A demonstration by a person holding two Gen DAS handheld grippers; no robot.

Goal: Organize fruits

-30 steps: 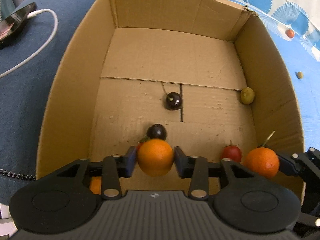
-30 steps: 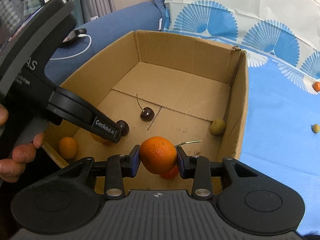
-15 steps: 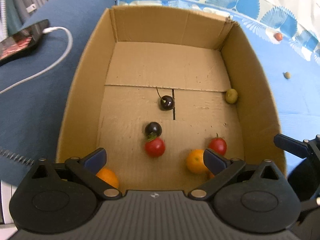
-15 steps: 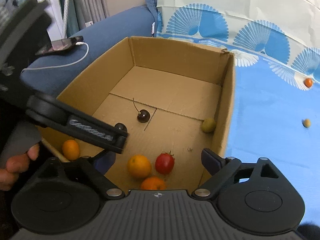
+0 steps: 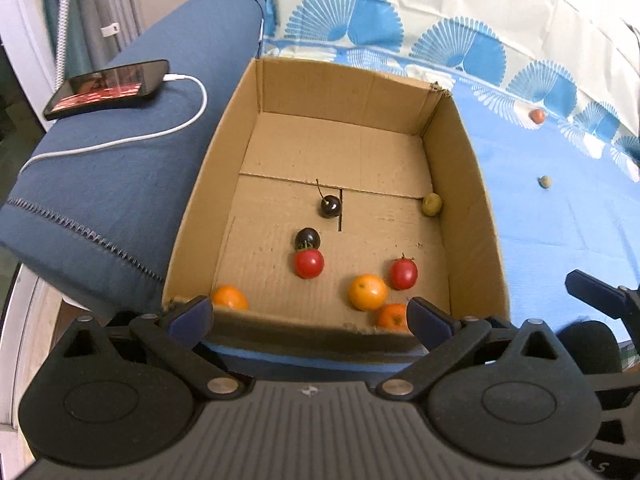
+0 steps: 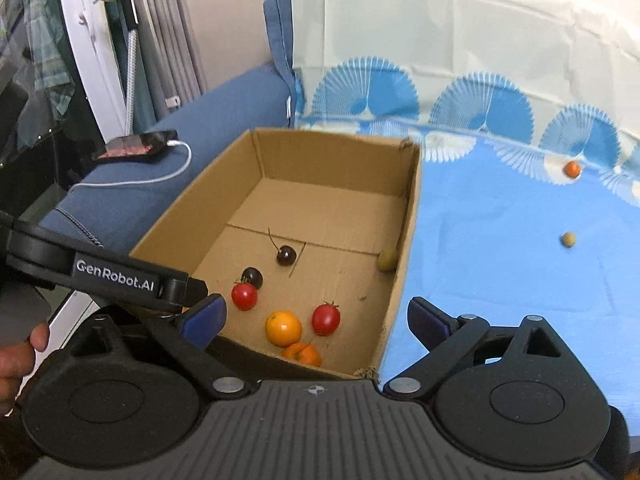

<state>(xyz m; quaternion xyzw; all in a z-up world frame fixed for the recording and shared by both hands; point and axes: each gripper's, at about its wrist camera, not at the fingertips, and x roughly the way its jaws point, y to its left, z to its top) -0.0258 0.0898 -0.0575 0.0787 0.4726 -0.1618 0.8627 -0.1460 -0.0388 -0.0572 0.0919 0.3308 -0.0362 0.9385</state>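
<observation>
A: Both tools are empty. The left tool and the right tool have just been opening, and their jaws stand wide apart above the near edge of the cardboard box with nothing between them.

B: So what's next?

A: Probably the two strays out on the blue sheet: a small orange fruit and a small greenish one, well apart from the box. Keep the jaws wide, come down over one fruit, and close gently; round things roll.

B: And the rest?

A: Already in the box: two cherries, two red tomatoes, three oranges and a green fruit against the right wall.

B: Anything unclear?

A: The nearest orange is half hidden by the box's front wall, and the far strays are too small to name.
</observation>
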